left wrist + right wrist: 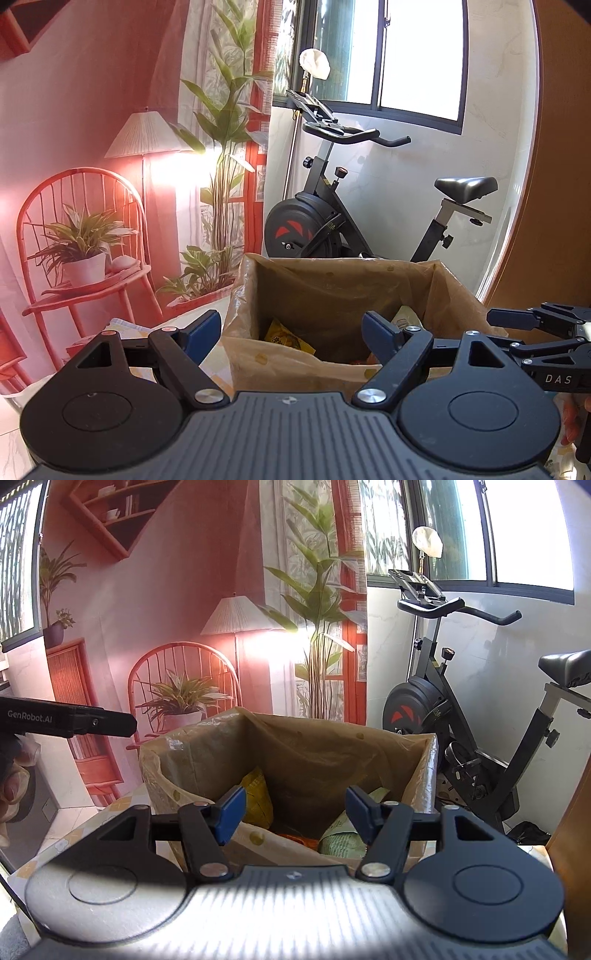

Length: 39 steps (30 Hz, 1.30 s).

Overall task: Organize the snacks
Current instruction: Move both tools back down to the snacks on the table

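A brown box lined with clear plastic [332, 288] stands straight ahead and also shows in the right wrist view [295, 749]. Inside lie a yellow snack packet [284, 336] [256, 797], a green printed packet [343, 834] and something orange [299, 840]. My left gripper [291, 332] is open and empty, level with the box's near rim. My right gripper [293, 810] is open and empty, also at the near rim. The right gripper also shows at the right edge of the left wrist view [532, 325]; the left gripper's body shows at the left of the right wrist view [70, 720].
The box stands on a table with a pale patterned cloth [122, 805]. A black exercise bike [332, 218] stands behind by the window wall. A printed backdrop with a red chair and plants [85, 240] hangs at the left. A wooden panel [557, 184] is at the right.
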Tool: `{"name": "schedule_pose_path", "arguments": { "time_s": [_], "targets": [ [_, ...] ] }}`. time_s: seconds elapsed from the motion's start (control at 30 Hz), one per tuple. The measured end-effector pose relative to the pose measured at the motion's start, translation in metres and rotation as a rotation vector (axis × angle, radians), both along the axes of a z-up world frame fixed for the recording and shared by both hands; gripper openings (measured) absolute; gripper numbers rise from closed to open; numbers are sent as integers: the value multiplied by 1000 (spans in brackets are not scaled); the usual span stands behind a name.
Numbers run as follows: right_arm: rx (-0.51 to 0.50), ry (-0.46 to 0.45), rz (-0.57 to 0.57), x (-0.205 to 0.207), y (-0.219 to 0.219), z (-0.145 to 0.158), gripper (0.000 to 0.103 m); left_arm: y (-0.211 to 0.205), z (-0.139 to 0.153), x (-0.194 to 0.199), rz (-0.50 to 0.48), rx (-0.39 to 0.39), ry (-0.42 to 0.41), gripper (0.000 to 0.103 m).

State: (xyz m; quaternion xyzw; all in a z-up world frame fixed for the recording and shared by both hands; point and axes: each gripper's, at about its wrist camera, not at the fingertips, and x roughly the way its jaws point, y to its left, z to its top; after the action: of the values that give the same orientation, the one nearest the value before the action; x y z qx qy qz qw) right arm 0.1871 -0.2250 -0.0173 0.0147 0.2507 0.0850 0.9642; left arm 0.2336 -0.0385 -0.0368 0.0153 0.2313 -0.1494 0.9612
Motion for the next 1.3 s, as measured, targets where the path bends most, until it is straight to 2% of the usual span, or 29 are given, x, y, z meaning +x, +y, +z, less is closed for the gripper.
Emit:
{"name": "schedule_pose_path", "arguments": {
  "time_s": [0.13,0.33,0.57,0.87,1.3],
  "targets": [
    [-19,-7,41,-20,8,-6,64,21,-8,-25,40,-3,-22,85],
    [-26,-7,89,-47,18,-23,73,47,-26,-53,117,-17,-19,85],
    [-28,63,133,-66,31,-61,79,59,-58,-75,170,7,19,85],
    [-72,125,168,-83,44,-99,79,67,-105,-95,223,-30,152,84],
    [-63,195,162,-103,40,-132,79,62,-121,-109,227,-20,167,83]
  ]
}}
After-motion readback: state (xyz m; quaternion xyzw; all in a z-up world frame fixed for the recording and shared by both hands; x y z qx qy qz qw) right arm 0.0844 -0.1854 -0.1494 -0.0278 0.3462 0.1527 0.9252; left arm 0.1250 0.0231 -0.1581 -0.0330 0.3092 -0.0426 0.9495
